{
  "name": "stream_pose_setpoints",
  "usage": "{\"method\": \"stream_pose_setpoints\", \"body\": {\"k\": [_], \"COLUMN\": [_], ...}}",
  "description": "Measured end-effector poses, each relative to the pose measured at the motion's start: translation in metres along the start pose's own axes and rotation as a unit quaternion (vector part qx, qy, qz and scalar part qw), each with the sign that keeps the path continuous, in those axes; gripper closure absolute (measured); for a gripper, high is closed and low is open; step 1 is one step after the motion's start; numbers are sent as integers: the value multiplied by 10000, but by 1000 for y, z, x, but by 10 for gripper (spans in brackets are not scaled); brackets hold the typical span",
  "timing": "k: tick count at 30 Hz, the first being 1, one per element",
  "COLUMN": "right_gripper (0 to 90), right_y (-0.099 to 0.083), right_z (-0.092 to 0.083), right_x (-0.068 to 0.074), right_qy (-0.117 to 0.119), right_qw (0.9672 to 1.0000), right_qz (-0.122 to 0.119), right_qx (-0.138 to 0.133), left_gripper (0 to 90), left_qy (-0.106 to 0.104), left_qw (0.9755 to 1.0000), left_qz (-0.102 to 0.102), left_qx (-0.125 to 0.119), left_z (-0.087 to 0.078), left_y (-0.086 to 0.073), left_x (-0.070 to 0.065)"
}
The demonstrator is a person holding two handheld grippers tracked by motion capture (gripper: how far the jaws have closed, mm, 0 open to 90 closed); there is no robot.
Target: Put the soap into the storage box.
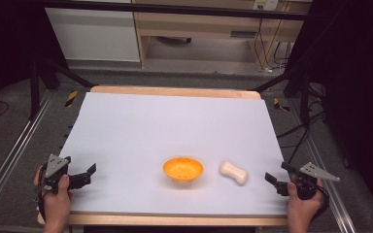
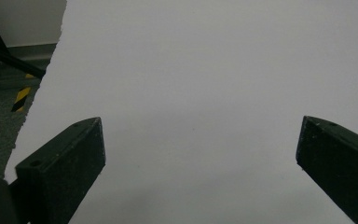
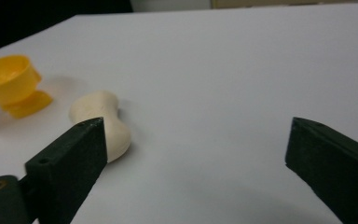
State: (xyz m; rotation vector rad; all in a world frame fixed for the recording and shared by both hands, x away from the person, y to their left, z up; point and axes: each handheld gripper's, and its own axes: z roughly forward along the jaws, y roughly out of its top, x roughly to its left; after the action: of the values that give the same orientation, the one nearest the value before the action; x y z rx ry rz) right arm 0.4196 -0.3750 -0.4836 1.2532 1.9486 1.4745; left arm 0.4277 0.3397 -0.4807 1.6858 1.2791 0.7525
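A wooden table fills the middle of the high view, covered almost wholly by a pale grey-white sheet; bare wood shows along its far and near edges. On the sheet, in the lower centre of the frame, stands a small orange bowl. Just right of it, apart, lies a cream dumbbell-shaped piece, perhaps dough.

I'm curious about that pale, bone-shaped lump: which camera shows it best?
The high view: the cream lump lies whole and unobstructed beside the orange bowl. The right gripper view is closer, but one black jaw covers part of it. The left gripper view faces bare white table.
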Motion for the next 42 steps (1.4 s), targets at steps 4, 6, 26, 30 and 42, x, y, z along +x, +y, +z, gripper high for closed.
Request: {"method": "stream_pose_setpoints", "body": {"k": [4, 6, 26, 30, 42], "right_gripper": [76, 97, 128, 129, 134], "right_y": [3, 4, 61, 64, 70], "right_z": [10, 11, 42, 51, 71], "right_x": [6, 7, 43, 47, 60], "right_qy": [-48, -63, -39, 52, 140], "right_qw": [9982, 9981, 9629, 9523, 9169], "right_qz": [-356, -393, -1552, -1715, -2030], "right_qx": [480, 474, 2206, 2524, 3435], "left_gripper": [0, 0, 0, 0, 0], "left_qy": [9, 4, -2, -2, -12], "left_qw": [10000, 10000, 10000, 10000, 10000], "left_qz": [-11, 24, 45, 50, 43], "left_qx": [-34, -18, -5, -8, -1], "left_z": [-1, -1, 0, 0, 0], "left_y": [0, 0, 0, 0, 0], "left_x": [0, 0, 0, 0, 0]}}
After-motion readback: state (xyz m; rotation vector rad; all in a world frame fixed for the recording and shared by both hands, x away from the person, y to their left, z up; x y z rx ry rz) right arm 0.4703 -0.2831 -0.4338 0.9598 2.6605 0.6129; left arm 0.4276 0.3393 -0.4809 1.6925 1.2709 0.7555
